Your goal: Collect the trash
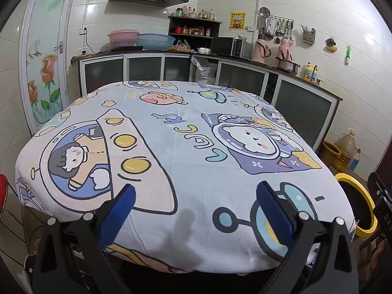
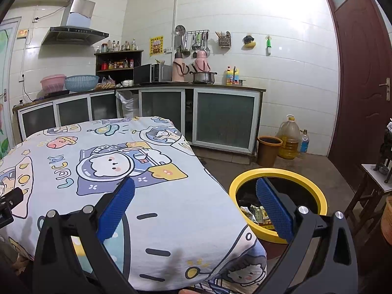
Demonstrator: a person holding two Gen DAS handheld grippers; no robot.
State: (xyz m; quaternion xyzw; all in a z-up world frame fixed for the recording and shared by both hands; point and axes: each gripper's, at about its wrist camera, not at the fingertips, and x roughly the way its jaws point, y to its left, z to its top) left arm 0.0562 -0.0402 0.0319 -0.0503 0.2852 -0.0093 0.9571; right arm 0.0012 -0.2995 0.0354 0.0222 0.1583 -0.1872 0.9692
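Right gripper over the table corner, beside the yellow bin

The right gripper [image 2: 194,204], jaws spread and empty, hovers above the cartoon-print tablecloth [image 2: 122,161]; the yellow-rimmed bin [image 2: 276,174], holding wrappers [image 2: 254,213], stands just beside the cloth's corner.

— Count on the counter?
— Two pink thermos flasks [image 2: 178,67], two plastic basins [image 2: 80,82], one microwave [image 2: 153,73], one steel pot [image 2: 202,77].
— Floor?
— One yellow-rimmed bin [image 2: 278,173], one brown bucket [image 2: 268,150], one oil jug [image 2: 289,137].

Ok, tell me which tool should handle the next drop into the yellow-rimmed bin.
Right. The right tool hangs open at the table's corner, one finger already over the yellow-rimmed bin holding wrappers. The left tool faces the tablecloth, bin off to its side.
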